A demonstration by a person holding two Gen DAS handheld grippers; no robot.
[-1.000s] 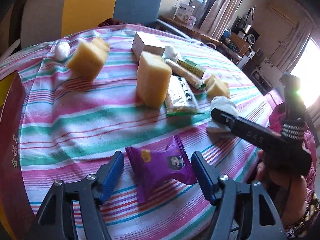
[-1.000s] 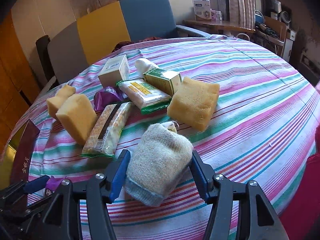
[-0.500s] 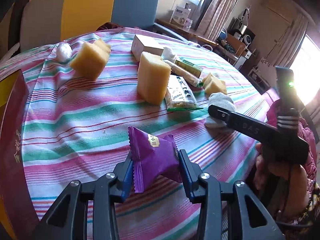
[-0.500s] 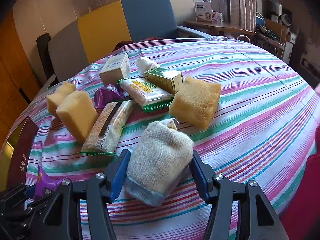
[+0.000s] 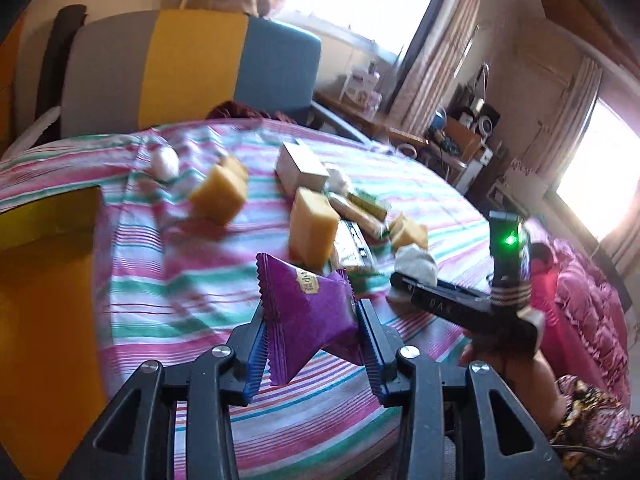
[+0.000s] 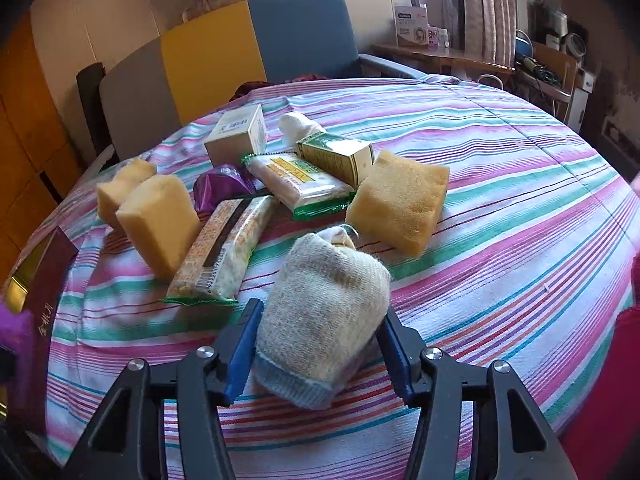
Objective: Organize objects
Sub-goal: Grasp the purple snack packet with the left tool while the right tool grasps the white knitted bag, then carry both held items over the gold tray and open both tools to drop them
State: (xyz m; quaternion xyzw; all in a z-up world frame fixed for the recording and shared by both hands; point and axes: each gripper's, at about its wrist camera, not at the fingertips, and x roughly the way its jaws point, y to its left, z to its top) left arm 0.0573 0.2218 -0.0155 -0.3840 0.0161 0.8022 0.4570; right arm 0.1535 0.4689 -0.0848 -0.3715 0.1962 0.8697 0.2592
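Observation:
My left gripper (image 5: 310, 322) is shut on a purple snack packet (image 5: 306, 312) and holds it above the striped tablecloth (image 5: 168, 288). My right gripper (image 6: 318, 328) has its blue pads on both sides of a rolled beige sock (image 6: 324, 304) that rests on the cloth; it also shows from the side in the left wrist view (image 5: 460, 304). Yellow sponges (image 6: 398, 206) (image 6: 158, 220), snack bars (image 6: 224, 254) (image 6: 300, 180), a green box (image 6: 340, 156), a white box (image 6: 236, 134) and another purple packet (image 6: 222, 190) lie in a cluster behind the sock.
An open box with a yellow inside and dark red rim (image 5: 44, 264) stands at the table's left edge, also in the right wrist view (image 6: 40, 304). A white wad (image 5: 162, 162) lies far left. A grey, yellow and blue chair (image 6: 224, 60) stands behind the table.
My left gripper closed on the purple packet, lifted it off the cloth and swung up and left towards the yellow box. My right gripper has stayed around the sock.

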